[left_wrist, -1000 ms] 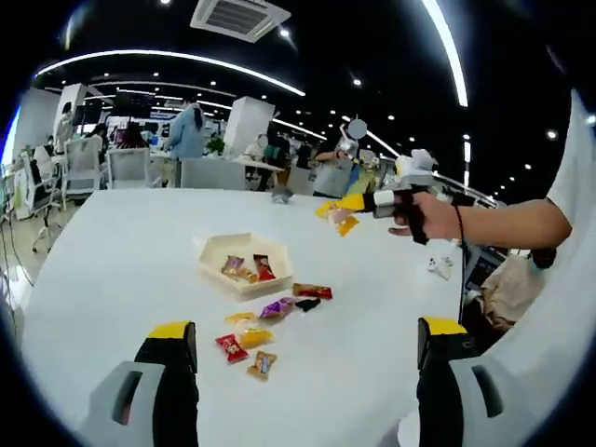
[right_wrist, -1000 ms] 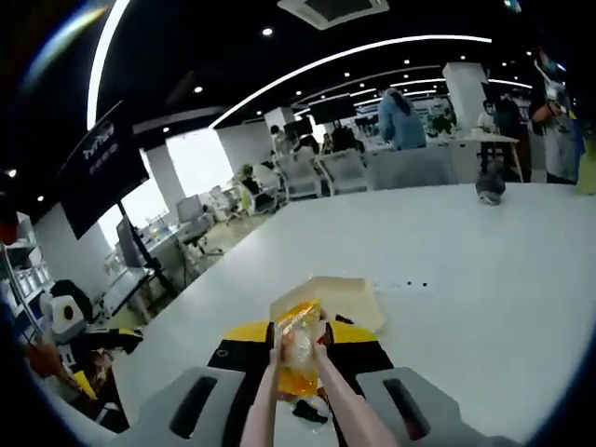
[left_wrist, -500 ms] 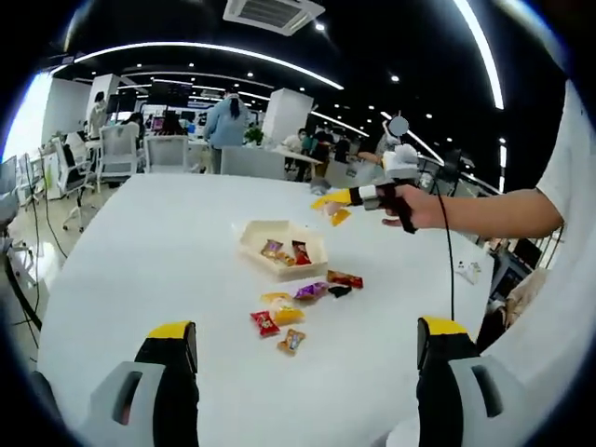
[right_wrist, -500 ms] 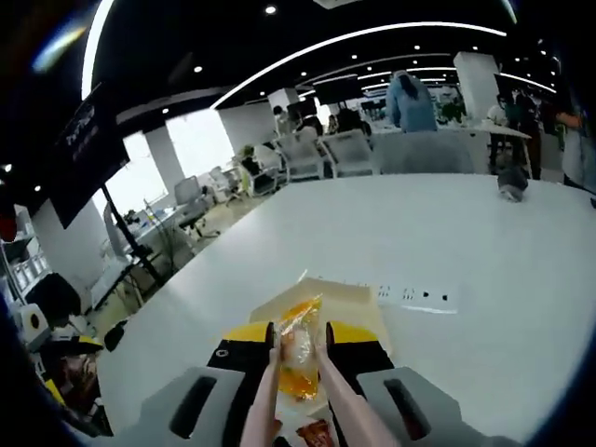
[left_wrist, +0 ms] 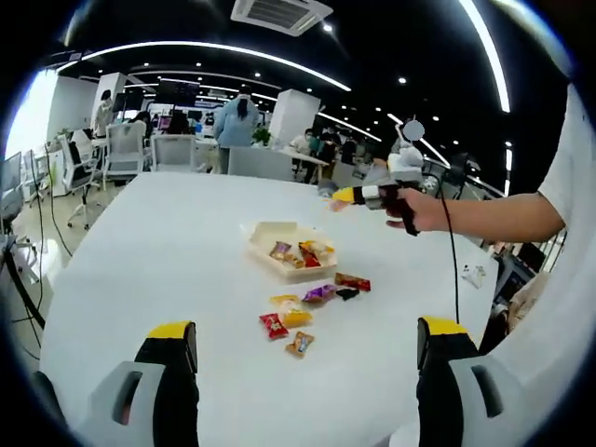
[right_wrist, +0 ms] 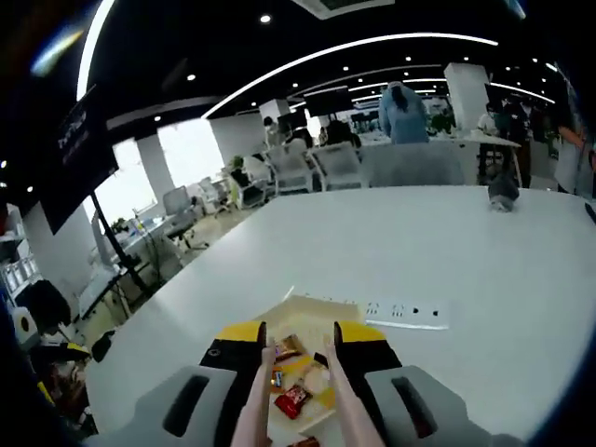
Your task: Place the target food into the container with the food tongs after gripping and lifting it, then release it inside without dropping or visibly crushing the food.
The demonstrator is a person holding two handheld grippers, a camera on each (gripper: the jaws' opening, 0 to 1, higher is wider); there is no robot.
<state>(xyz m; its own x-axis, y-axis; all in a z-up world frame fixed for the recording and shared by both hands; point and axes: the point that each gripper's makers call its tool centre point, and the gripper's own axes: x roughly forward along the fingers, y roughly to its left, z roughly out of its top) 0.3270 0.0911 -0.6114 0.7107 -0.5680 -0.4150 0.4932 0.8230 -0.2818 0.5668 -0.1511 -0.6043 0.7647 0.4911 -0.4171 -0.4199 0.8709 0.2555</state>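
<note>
Snacks lie in cream container, seen between right gripper tongs, which are parted, gripping nothing. Loose candies lie ahead between left gripper jaws, spread wide, on white table.

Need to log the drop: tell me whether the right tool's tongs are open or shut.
Open. In the right gripper view the tongs stand apart with nothing between them, above the container holding wrapped snacks.

Red, orange and purple wrapped candies are held in a beige hexagonal tray on a white table.
</note>
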